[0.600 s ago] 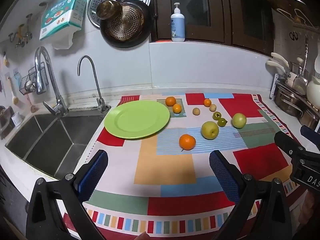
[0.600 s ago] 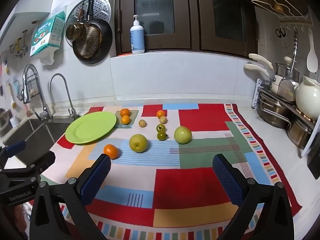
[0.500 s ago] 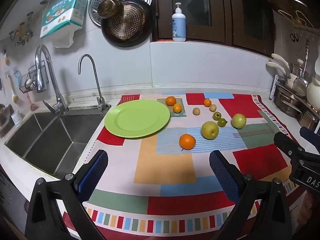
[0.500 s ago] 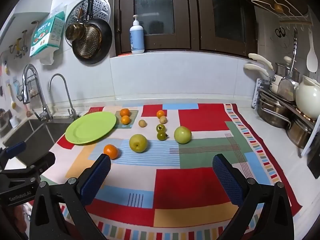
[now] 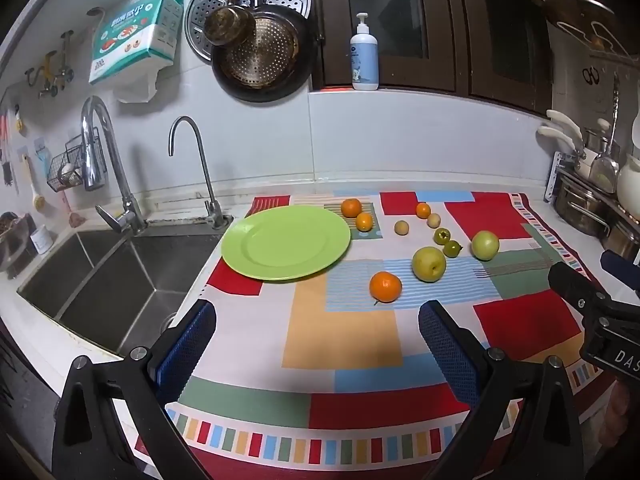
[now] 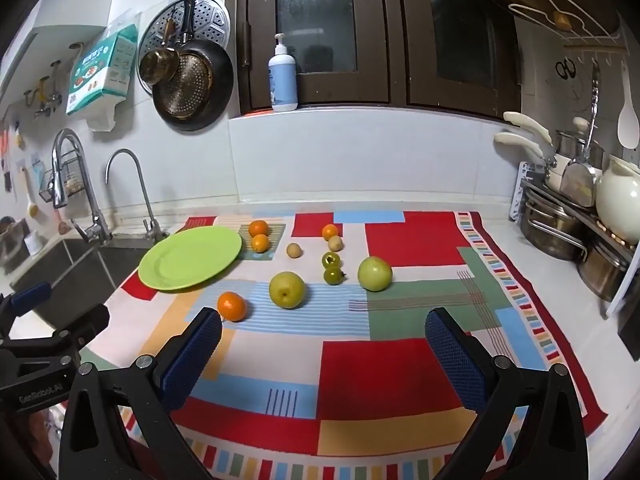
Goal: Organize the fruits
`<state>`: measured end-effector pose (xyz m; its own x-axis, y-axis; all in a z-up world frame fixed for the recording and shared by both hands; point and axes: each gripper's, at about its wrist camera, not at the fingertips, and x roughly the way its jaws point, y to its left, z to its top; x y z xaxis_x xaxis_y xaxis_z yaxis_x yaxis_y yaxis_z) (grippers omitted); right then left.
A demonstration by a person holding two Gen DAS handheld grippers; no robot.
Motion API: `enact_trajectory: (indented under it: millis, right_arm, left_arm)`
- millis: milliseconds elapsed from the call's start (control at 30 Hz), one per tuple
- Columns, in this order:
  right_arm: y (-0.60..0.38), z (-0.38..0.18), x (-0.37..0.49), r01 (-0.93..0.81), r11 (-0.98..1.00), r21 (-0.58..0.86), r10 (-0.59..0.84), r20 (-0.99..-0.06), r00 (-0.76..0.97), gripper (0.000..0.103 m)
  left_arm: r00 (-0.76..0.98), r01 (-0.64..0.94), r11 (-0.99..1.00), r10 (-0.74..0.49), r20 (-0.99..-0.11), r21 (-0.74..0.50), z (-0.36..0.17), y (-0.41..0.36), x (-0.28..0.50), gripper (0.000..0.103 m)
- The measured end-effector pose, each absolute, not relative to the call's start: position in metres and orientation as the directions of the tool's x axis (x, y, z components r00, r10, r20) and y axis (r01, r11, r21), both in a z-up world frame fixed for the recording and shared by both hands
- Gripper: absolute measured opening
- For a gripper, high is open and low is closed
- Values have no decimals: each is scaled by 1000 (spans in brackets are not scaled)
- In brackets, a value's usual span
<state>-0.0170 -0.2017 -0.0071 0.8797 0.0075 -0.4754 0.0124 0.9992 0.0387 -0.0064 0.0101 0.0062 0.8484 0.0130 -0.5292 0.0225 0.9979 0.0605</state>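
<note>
While tilted down, both tongs (image 5: pixel 316 344) (spread wide)

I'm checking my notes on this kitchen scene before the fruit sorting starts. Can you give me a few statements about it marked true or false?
1. The green plate has no fruit on it. True.
2. The left gripper is shut on an orange. False: it is open and holds nothing.
3. The plate lies between the sink and the fruits. True.
4. The soap bottle stands on the patterned cloth. False: it stands on the ledge by the dark cabinet doors.
5. The right gripper is open and empty. True.
</note>
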Motion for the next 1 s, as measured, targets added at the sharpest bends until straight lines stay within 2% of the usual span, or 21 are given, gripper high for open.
enact_trajectory:
  millis: [1000]
  right_arm:
    - [-194,-3,-25,-9,999,40,26,-454,891,103]
  left_arm:
    - [873,18,999,8,-488,48,13,16,-17,103]
